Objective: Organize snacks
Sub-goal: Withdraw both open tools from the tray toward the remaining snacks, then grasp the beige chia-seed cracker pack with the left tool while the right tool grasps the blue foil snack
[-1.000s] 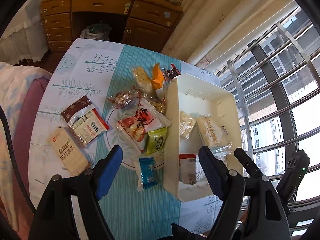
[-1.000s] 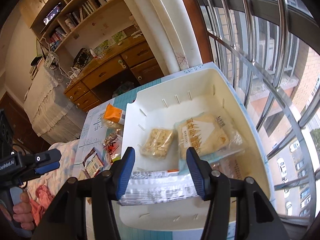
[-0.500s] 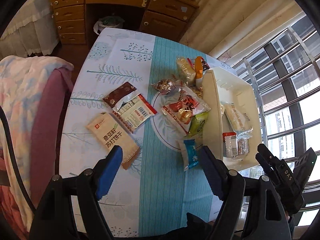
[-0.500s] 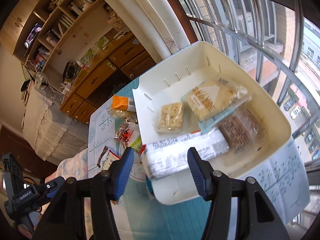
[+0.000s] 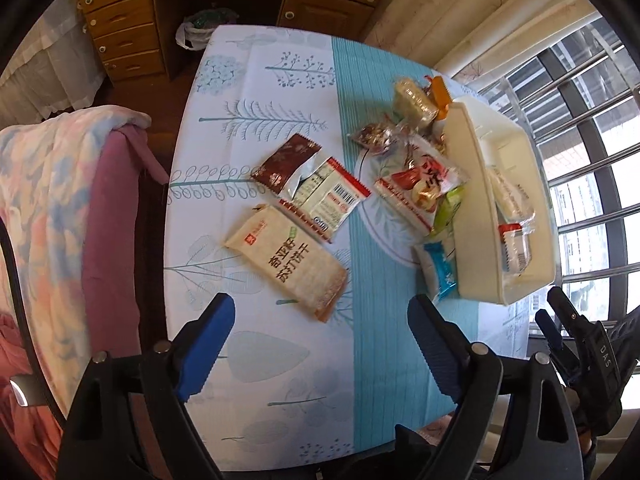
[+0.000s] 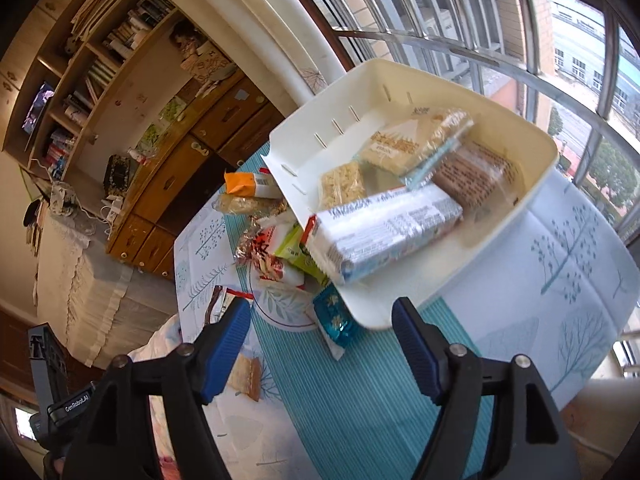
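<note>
Grippers first: the left gripper (image 5: 320,340) hangs above the near part of the table (image 5: 256,360) with its jaws opening and nothing between them; the right gripper (image 6: 322,344) sits over the near corner of the white bin (image 6: 532,184), its jaws likewise opening and empty. The bin stands at the right side of the table by the window and already holds several packets, among them a long silver-wrapped packet (image 6: 384,232) lying across its near-left edge and overhanging the rim. Loose snacks remain on the cloth to the left of the bin. The likely next item for the left gripper, in my judgement, is the beige cracker packet (image 5: 286,260), which lies flat just beyond the jaws, apart from the pile. Its long axis runs diagonally, from far-left to near-right, with the near-right end pointing toward the gripper's right finger. To take it well, the wrist should roll until the jaws straddle the short width, then descend squarely about mid-length. A grip along the long axis would likely overreach the opening. The packet looks thin and stiff, so moderate pressure should suffice without crushing the crackers. A red-and-white packet (image 5: 328,200) lies just beside its far end; the descent should keep clear of it.
</note>
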### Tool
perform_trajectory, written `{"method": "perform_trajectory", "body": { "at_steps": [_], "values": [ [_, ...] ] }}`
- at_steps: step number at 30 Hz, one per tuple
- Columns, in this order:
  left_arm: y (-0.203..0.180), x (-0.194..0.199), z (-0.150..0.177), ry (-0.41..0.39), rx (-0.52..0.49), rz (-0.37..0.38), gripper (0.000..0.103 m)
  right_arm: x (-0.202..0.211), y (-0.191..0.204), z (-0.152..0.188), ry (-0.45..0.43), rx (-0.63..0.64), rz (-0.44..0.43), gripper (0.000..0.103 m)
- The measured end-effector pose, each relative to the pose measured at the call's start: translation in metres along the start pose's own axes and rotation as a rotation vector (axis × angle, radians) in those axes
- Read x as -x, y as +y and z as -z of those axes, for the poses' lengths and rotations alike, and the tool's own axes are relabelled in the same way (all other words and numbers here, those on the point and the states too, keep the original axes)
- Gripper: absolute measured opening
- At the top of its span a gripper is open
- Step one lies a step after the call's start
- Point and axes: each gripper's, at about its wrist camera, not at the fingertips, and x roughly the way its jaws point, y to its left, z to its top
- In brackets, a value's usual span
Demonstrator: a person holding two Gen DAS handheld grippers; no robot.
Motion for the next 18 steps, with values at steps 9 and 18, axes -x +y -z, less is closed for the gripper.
{"method": "perform_trajectory", "body": {
  "at_steps": [9, 18],
  "values": [
    [0.022, -0.042, -0.011, 0.131, 0.06, -0.04, 0.088, -0.033, -0.007, 0.026, 0.13, -0.168, 0.036, 0.08],
    [0.035, -0.095, -0.021, 0.271, 0.202, -0.103, 0.088, -0.082, -0.017, 0.038, 0.241, -0.332, 0.058, 0.08]
  ]
}}
